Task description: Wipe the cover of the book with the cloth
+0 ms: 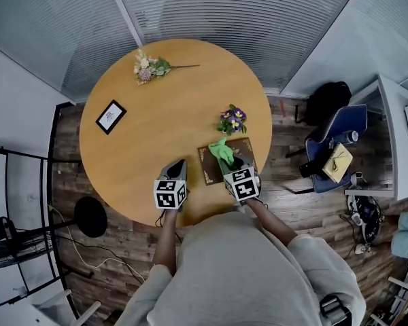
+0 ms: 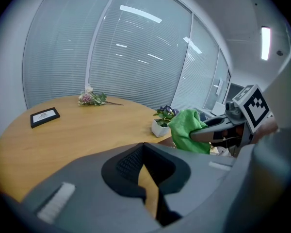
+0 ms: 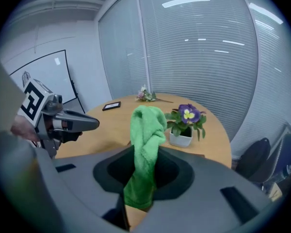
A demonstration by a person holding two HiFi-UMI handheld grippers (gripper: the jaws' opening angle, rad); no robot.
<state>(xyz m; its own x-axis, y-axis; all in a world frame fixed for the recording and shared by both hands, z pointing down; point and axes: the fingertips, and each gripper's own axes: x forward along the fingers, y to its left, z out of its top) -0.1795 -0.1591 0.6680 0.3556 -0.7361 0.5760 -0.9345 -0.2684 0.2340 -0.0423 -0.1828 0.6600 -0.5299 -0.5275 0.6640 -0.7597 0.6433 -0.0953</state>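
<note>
A brown book [image 1: 209,166] lies on the round wooden table [image 1: 156,134] near its front right edge. My right gripper [image 1: 232,163] hovers over the book, shut on a green cloth [image 1: 222,149] that rises in a bunch between its jaws [image 3: 146,130]. The left gripper [image 1: 179,166] is just left of the book above the tabletop, jaws together and holding nothing [image 2: 144,147]. In the left gripper view the cloth [image 2: 186,129] hangs from the right gripper [image 2: 196,135]. From the right gripper view, the left gripper [image 3: 89,123] points in from the left.
A small white pot of purple flowers [image 1: 232,121] stands just behind the book. A black picture frame [image 1: 111,116] lies at the table's left, and a dried bouquet [image 1: 148,67] at the far edge. A blue chair [image 1: 333,141] is off to the right.
</note>
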